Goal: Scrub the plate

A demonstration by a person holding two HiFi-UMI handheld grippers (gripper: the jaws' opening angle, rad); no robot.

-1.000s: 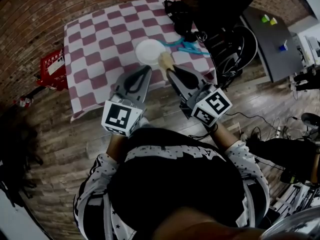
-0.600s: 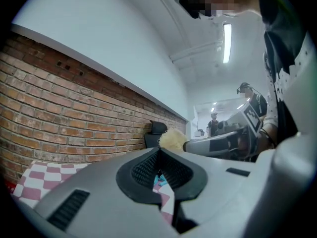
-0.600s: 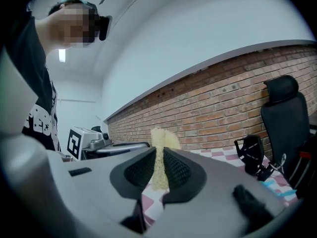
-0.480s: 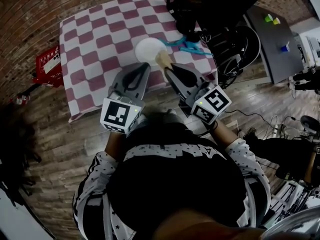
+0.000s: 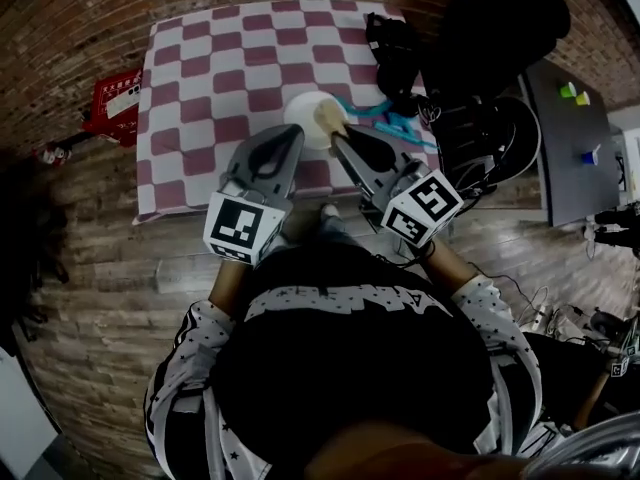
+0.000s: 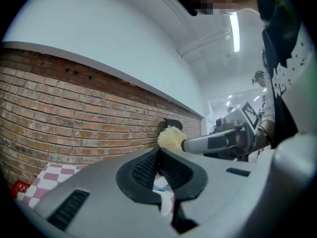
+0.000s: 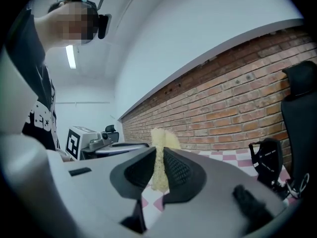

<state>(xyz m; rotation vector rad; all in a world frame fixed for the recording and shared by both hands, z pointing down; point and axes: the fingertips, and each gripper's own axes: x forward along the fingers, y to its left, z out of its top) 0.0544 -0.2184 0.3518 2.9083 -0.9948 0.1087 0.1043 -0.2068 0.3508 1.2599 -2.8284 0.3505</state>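
A white plate [image 5: 303, 116] lies on the red-and-white checked tablecloth [image 5: 200, 88], near its front edge. My right gripper [image 5: 337, 136] is shut on a pale yellow sponge [image 5: 331, 118], which hangs over the plate's right rim. The sponge [image 7: 159, 139] sticks up between the right gripper's [image 7: 159, 151] pads. My left gripper [image 5: 291, 134] hovers at the plate's near-left edge. In its own view the left gripper [image 6: 158, 151] has its pads together with nothing between them, and the sponge [image 6: 171, 139] shows just ahead. A sliver of plate [image 6: 164, 205] shows below the jaws.
A black bag [image 5: 395, 43] and a teal strap [image 5: 385, 116] lie on the table's right side. A black chair [image 5: 490, 118] and a grey desk [image 5: 565, 138] stand to the right. A red box [image 5: 115, 98] sits on the wooden floor at left. A brick wall [image 6: 74, 123] is behind.
The head view has swung, so the table sits further right in the picture. Both grippers have edged closer to the plate. The grip on the sponge is the same.
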